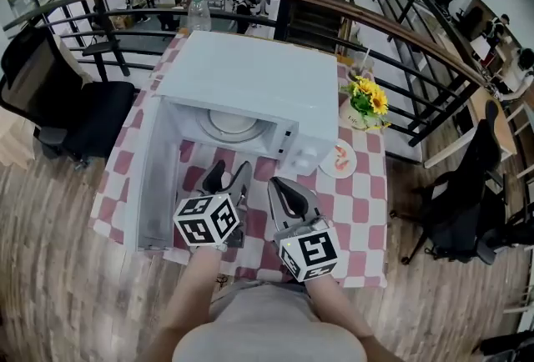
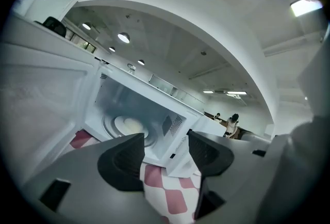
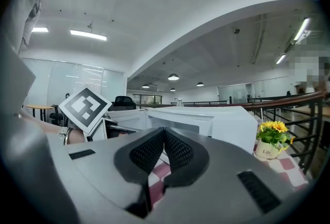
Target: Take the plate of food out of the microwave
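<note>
The white microwave (image 1: 250,72) stands on the red-and-white checked table (image 1: 359,206) with its door (image 1: 154,177) swung open to the left. Inside the cavity lies a round white plate (image 1: 229,123), and the left gripper view shows that plate (image 2: 129,126) with a pale patch on it. My left gripper (image 1: 228,177) hovers just in front of the opening, and in its own view the left gripper (image 2: 165,153) is open with nothing between its jaws. Beside it, to the right, my right gripper (image 1: 279,189) is shut and empty; its own view shows this gripper (image 3: 164,148) with its pads together.
A small plate with orange food (image 1: 338,158) sits on the table right of the microwave. A pot of yellow flowers (image 1: 367,102) stands behind it and a water bottle (image 1: 198,12) at the far edge. A curved railing (image 1: 392,27) runs behind the table, and an office chair (image 1: 83,114) stands at the left.
</note>
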A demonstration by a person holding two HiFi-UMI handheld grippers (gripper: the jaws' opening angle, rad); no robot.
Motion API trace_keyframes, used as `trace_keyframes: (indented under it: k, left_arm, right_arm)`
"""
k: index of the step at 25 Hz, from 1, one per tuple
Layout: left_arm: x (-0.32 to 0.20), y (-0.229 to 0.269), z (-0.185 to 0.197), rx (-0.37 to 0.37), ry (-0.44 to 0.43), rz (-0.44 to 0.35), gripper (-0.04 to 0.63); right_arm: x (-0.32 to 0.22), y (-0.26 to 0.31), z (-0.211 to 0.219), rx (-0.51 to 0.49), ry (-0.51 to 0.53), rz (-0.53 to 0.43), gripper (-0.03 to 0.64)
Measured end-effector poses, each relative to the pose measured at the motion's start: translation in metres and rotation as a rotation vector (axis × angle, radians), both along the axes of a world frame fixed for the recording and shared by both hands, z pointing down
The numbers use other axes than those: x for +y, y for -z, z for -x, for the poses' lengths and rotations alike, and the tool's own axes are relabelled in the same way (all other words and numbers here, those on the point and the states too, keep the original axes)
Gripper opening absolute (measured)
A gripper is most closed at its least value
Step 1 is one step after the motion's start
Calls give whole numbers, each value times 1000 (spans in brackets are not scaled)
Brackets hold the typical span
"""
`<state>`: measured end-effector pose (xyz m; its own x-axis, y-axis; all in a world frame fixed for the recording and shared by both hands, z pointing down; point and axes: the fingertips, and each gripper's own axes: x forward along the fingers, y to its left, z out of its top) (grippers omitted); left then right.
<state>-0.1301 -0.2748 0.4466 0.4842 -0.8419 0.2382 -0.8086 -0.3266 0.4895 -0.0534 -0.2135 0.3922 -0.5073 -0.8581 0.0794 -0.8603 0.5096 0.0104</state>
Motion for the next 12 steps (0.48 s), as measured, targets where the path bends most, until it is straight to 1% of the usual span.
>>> trace_keyframes:
  k: [2, 4, 7, 12]
  left_arm:
    - [-10, -6, 3, 62, 20, 39, 255]
    - [-20, -14, 6, 121, 44, 87, 280]
    - [-36, -24, 12, 196, 80, 149, 302]
    - [-60, -39, 12, 334, 97, 238, 304]
  right_arm:
    - [-7, -3, 0, -3, -2, 10, 25]
    - [-14, -6, 0, -7, -2, 19, 25]
    - [-26, -12, 2, -14, 1, 37, 25]
    - [-44, -27, 8, -17, 17, 75, 25]
